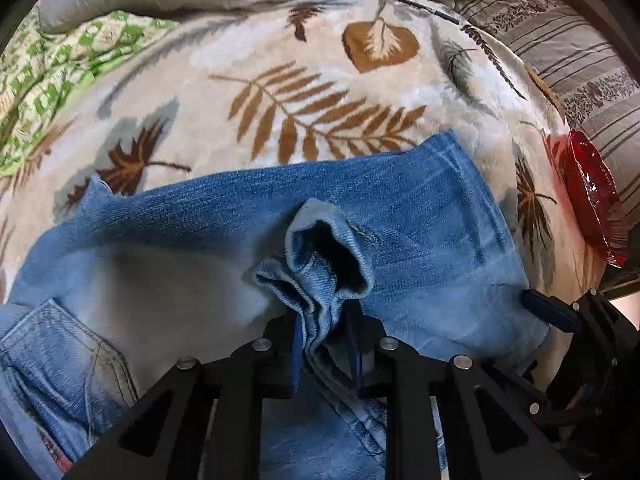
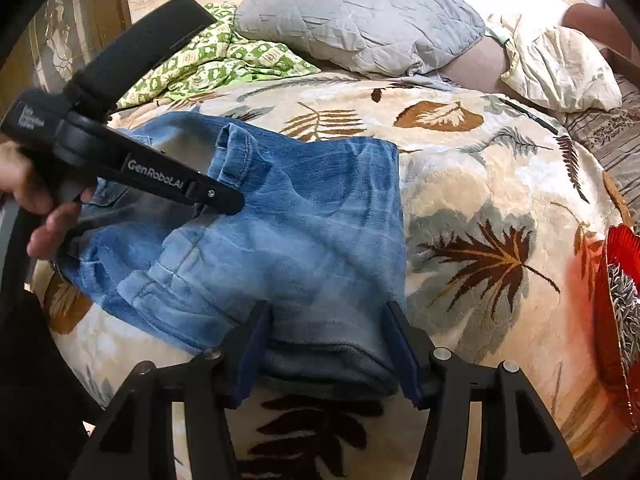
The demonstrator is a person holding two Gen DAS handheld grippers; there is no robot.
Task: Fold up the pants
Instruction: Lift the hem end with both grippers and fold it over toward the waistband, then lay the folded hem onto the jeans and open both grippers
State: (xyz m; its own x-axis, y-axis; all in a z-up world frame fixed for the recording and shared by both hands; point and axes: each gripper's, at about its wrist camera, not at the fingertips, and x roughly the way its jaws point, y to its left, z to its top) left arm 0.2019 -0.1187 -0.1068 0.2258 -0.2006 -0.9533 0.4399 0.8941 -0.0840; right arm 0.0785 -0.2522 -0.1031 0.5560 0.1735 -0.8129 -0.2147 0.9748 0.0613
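Observation:
Blue denim pants (image 1: 420,216) lie folded on a leaf-patterned blanket (image 1: 280,80). My left gripper (image 1: 326,344) is shut on a bunched pant-leg hem (image 1: 328,256) and holds it above the folded denim. In the right wrist view the pants (image 2: 304,220) lie ahead, and my right gripper (image 2: 330,344) is open with its fingers astride the near folded edge. The left gripper's body (image 2: 176,184) reaches in from the left over the pants. The right gripper's finger (image 1: 550,312) shows at the pants' right edge.
A red glass dish (image 2: 620,320) sits at the blanket's right edge, also in the left wrist view (image 1: 592,204). A grey pillow (image 2: 360,20), a green patterned cloth (image 2: 208,64) and a cream pillow (image 2: 560,68) lie at the back. A striped sheet (image 1: 580,64) is at right.

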